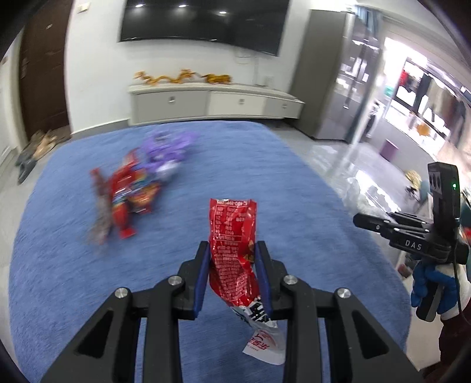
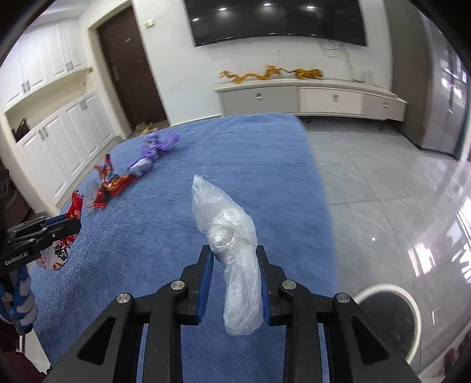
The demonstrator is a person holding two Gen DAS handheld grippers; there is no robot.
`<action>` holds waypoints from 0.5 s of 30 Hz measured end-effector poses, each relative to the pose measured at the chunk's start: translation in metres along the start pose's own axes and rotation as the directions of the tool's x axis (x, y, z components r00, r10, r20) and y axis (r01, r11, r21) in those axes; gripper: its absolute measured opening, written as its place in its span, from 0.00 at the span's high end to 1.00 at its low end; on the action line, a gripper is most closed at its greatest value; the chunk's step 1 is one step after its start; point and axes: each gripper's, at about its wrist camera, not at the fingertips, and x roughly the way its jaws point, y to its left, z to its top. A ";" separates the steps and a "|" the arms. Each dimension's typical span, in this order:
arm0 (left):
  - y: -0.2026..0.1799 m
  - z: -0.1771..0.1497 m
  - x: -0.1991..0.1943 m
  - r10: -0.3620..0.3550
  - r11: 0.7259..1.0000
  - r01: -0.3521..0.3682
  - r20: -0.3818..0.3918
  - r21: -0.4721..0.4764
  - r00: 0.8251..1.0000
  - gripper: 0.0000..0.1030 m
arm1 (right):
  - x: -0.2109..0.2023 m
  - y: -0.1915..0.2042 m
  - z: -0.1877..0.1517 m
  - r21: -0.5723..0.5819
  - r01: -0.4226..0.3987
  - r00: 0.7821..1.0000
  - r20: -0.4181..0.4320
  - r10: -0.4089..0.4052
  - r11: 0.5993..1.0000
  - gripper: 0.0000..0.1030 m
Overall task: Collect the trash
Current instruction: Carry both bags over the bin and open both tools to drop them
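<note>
My left gripper point(image 1: 232, 250) is shut on a red snack wrapper point(image 1: 234, 235) and holds it above the blue rug point(image 1: 294, 191). It also shows at the left edge of the right wrist view point(image 2: 70, 227). My right gripper point(image 2: 234, 253) is shut on a crumpled clear plastic bag point(image 2: 232, 235), also above the rug point(image 2: 265, 165). It shows at the right in the left wrist view point(image 1: 357, 219). On the rug lie several red wrappers point(image 1: 126, 194) and a purple wrapper point(image 1: 167, 147), blurred; the right wrist view shows them too point(image 2: 112, 184) point(image 2: 156, 145).
A white-rimmed bin with a dark inside point(image 2: 388, 321) stands on the grey tile floor at the lower right. A white TV cabinet point(image 2: 312, 97) with a wall TV point(image 2: 276, 20) above it stands beyond the rug. White cupboards point(image 2: 53, 141) and a brown door point(image 2: 132, 64) are at the left.
</note>
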 end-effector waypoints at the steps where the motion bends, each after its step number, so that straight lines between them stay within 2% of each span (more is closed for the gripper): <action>1: -0.012 0.004 0.004 -0.017 1.000 0.017 -0.002 0.022 1.000 0.72 | -0.007 -0.008 -0.004 0.019 0.014 1.000 0.008 -0.014 1.000 0.75; 7: -0.068 0.022 0.026 -0.080 0.989 0.082 -0.021 0.125 0.997 0.72 | -0.047 -0.063 -0.034 0.140 0.122 0.992 0.020 -0.126 0.983 0.75; 15: -0.156 0.043 0.075 -0.172 0.946 0.191 -0.094 0.262 0.981 0.72 | -0.074 -0.145 -0.085 0.338 0.240 0.969 -0.030 -0.244 0.910 0.75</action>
